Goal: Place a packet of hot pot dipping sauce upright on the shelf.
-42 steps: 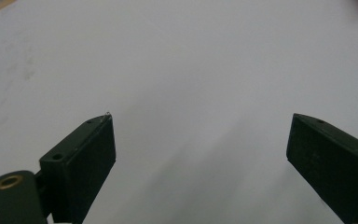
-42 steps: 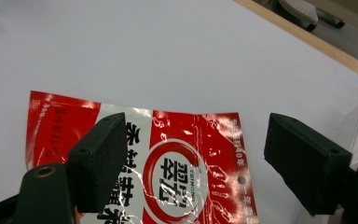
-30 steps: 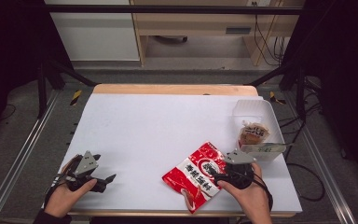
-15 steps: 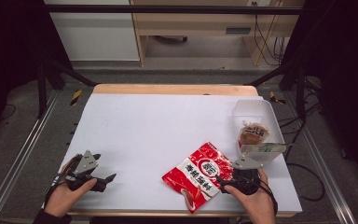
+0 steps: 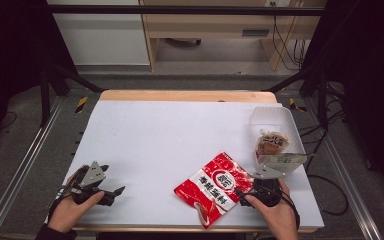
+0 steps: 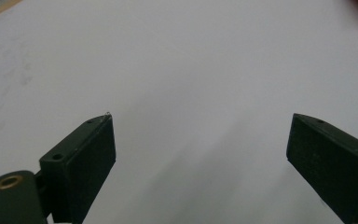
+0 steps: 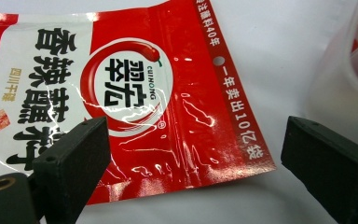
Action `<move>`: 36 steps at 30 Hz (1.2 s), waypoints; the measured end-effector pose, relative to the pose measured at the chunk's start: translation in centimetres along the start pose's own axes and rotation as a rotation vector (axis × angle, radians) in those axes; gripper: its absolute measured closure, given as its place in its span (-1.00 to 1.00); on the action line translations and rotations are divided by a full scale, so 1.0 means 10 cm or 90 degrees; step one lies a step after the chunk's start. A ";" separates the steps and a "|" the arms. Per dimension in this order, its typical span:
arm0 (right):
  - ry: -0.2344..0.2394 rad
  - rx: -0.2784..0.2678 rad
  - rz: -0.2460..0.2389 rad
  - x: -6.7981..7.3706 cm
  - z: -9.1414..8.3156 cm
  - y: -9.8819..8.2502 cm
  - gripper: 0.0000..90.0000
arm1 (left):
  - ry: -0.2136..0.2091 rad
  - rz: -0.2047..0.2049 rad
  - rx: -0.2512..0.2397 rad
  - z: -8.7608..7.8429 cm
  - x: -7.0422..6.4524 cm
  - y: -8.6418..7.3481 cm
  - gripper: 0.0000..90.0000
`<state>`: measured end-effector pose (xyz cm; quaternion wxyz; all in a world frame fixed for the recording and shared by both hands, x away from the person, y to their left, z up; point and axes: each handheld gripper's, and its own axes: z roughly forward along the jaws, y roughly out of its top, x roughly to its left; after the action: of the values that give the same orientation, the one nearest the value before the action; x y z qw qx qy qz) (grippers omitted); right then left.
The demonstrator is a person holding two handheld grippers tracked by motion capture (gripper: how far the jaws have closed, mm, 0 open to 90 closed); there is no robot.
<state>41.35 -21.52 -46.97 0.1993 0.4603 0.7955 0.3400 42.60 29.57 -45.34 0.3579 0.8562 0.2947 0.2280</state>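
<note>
The right claw (image 7: 191, 154) gapes wide and empty over the red snack bag's (image 7: 121, 93) near corner.

A white table (image 5: 170, 140) – beyond it, a wooden cabinet (image 5: 210, 25) and cables (image 5: 280, 35).

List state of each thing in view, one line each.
Left claw: open, over bare table, holding nothing.
Right claw: open, jaws either side of the pouch's corner, not closed on it.
Red snack pouch: lying flat on the table, looks sealed.
Clear plastic bin: upright at the table's right edge, a small packet inside.
</note>
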 end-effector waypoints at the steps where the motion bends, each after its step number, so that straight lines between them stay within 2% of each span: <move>1: 0.000 0.006 0.002 -0.01 0.02 -0.01 -0.81 | -0.001 0.000 0.000 0.00 0.00 0.00 -0.83; 4: -0.002 0.009 -0.001 -0.03 0.04 -0.01 -0.81 | -0.001 -0.001 0.000 0.00 0.00 0.00 -0.83; 5: 0.001 0.016 0.008 -0.04 0.05 -0.01 -0.81 | -0.002 -0.002 -0.002 0.01 0.00 0.00 -0.83; 11: 0.008 0.022 0.013 -0.05 0.08 -0.02 -0.79 | -0.005 -0.002 -0.001 0.01 -0.01 0.00 -0.83; 18: 0.027 0.020 0.015 -0.03 0.08 0.00 -0.73 | -0.005 -0.002 0.000 0.01 0.00 0.00 -0.83; 25: 0.034 -0.003 0.010 0.01 0.01 0.01 -0.61 | -0.003 -0.002 0.000 0.01 0.00 0.00 -0.83; 31: 0.082 -0.034 0.012 0.09 -0.06 0.06 -0.54 | -0.002 -0.004 0.000 0.01 0.00 0.00 -0.83; 33: 0.077 -0.020 0.003 0.11 -0.04 0.06 -0.45 | -0.002 -0.003 -0.001 0.01 0.00 0.00 -0.83; 34: 0.067 -0.008 0.001 0.11 -0.03 0.05 -0.32 | -0.002 -0.004 -0.002 0.00 0.00 0.00 -0.83; 36: 0.041 -0.007 -0.003 0.10 -0.04 0.05 0.00 | -0.002 -0.004 0.000 0.01 0.01 0.00 -0.83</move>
<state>40.95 -20.61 -46.34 0.1769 0.4460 0.8008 0.3585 42.69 29.59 -45.35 0.3591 0.8555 0.2971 0.2254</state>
